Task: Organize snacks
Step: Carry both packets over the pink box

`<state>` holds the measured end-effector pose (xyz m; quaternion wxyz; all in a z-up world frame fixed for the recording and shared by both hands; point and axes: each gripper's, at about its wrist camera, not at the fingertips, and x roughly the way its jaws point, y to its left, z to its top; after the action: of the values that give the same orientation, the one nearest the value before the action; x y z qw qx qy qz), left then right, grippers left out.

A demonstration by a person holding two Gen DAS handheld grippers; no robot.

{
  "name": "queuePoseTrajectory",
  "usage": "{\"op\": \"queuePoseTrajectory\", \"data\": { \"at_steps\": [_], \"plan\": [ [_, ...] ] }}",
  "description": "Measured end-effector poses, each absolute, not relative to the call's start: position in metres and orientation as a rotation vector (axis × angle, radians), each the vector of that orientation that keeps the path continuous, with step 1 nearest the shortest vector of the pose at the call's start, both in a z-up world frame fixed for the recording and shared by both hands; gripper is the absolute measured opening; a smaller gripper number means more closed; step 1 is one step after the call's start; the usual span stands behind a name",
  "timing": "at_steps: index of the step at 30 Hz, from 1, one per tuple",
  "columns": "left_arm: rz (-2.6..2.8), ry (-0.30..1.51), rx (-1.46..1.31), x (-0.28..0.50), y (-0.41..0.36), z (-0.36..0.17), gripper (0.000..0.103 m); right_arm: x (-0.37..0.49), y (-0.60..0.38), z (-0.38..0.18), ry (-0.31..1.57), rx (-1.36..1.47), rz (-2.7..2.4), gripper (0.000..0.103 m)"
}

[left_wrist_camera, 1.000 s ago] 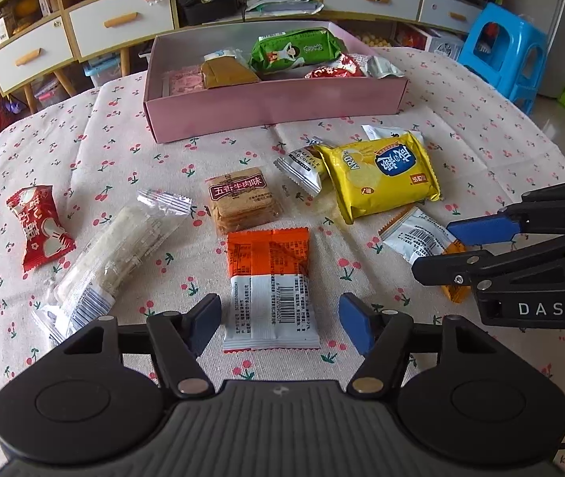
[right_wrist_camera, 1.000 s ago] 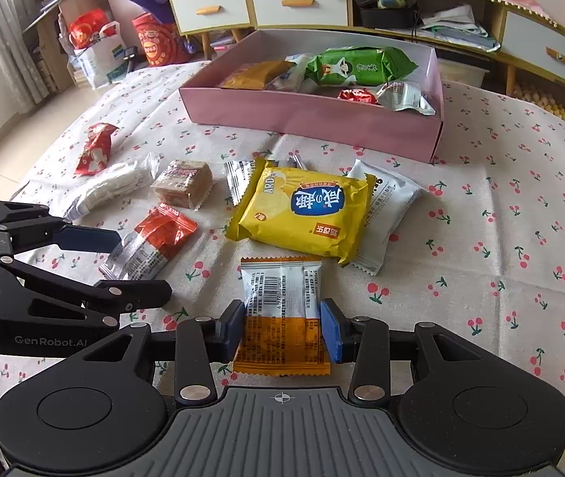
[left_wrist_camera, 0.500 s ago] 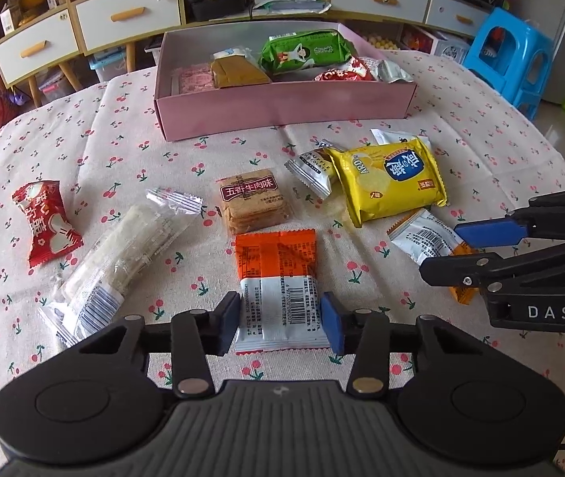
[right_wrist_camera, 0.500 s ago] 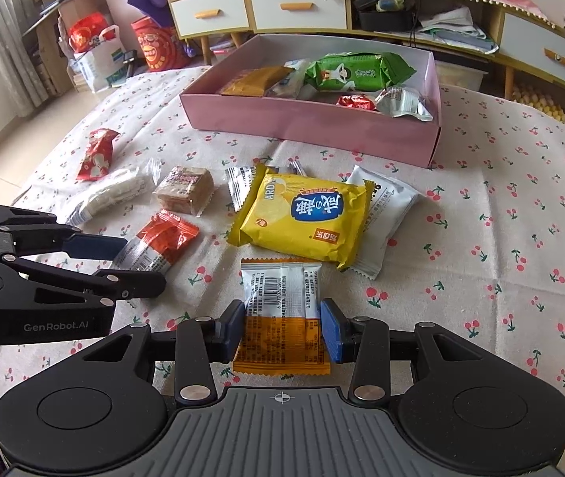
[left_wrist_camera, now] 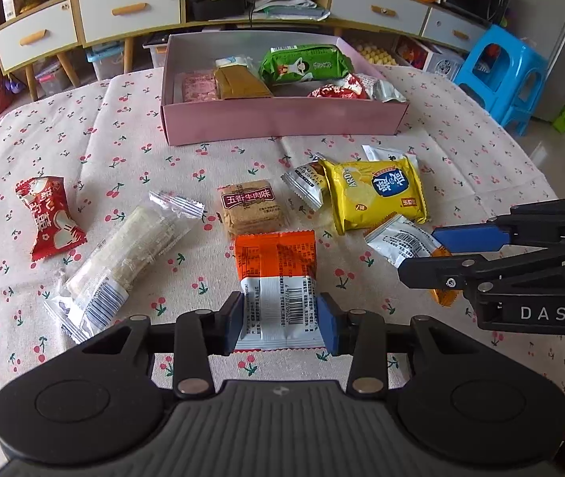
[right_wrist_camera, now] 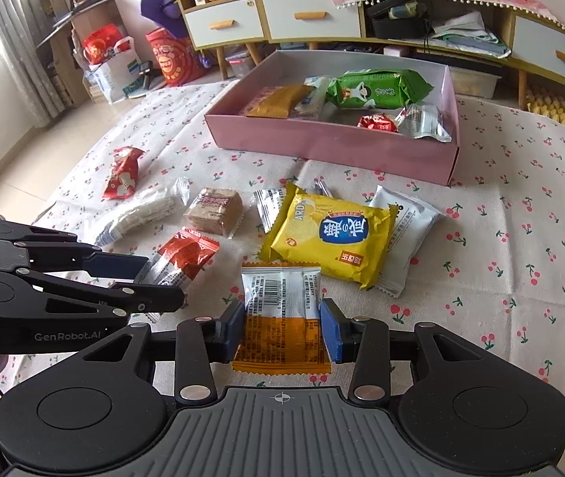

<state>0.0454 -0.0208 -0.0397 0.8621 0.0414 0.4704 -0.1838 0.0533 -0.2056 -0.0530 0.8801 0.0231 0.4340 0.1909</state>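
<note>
An orange-and-white snack packet [left_wrist_camera: 276, 262] lies on the cherry-print tablecloth. My left gripper [left_wrist_camera: 281, 320] straddles its near end; the jaws are closing and both blue pads touch the packet's sides. My right gripper [right_wrist_camera: 281, 332] is shut on an orange-yellow and white packet [right_wrist_camera: 280, 290], gripped across its width and low over the cloth. Each gripper shows in the other's view: the right gripper [left_wrist_camera: 421, 254] at the right, the left gripper [right_wrist_camera: 163, 282] at the left. At the back stands the pink box [left_wrist_camera: 282, 123], open, with several snacks inside.
Loose on the cloth are a yellow chip bag [left_wrist_camera: 377, 190], a brown biscuit pack [left_wrist_camera: 250, 206], a long clear-wrapped packet [left_wrist_camera: 131, 254] and a red packet [left_wrist_camera: 49, 216]. A blue stool [left_wrist_camera: 501, 75] stands beyond the table's right edge, and drawers line the back wall.
My left gripper's jaws have narrowed from well apart to touching the sides of the orange-and-white packet. The right gripper keeps its hold on its packet and has barely moved.
</note>
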Motion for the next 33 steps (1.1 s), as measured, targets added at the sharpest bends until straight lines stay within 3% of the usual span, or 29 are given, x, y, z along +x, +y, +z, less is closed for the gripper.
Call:
{"op": "queuePoseTrajectory", "data": {
  "at_steps": [33],
  "plan": [
    [-0.326, 0.852, -0.236, 0.103, 0.0, 0.015, 0.035, 0.125, -0.229, 0.007, 0.759, 0.342, 0.302, 0.04]
  ]
}}
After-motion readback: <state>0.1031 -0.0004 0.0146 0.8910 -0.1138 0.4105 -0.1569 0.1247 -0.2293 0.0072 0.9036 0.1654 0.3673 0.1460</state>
